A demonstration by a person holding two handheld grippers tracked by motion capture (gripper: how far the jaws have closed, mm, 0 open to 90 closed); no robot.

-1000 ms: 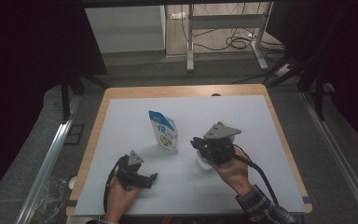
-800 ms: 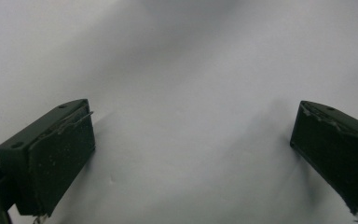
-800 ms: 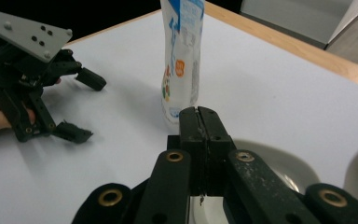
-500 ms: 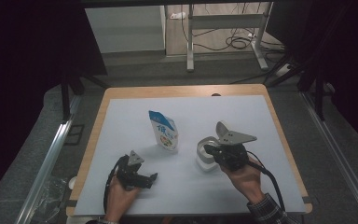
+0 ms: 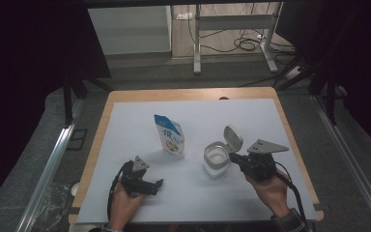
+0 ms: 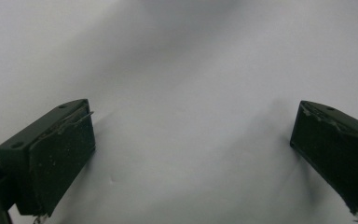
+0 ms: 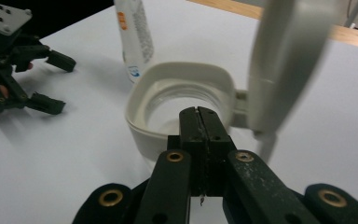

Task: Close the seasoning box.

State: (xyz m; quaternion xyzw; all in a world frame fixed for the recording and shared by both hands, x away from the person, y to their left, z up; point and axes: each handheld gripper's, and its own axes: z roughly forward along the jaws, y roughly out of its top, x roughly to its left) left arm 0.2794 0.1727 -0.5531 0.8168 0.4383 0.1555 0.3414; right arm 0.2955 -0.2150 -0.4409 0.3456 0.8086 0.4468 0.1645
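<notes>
High view: right claw (image 5: 235, 159) level beside jar (image 5: 217, 159)

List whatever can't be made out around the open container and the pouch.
- Container contents: high view too small; in the right gripper view the shut right hand-held gripper covers part of the inside.
- Lid: top cut off by the frame edge in the right gripper view.
- Pouch print: too small in the high view.
</notes>
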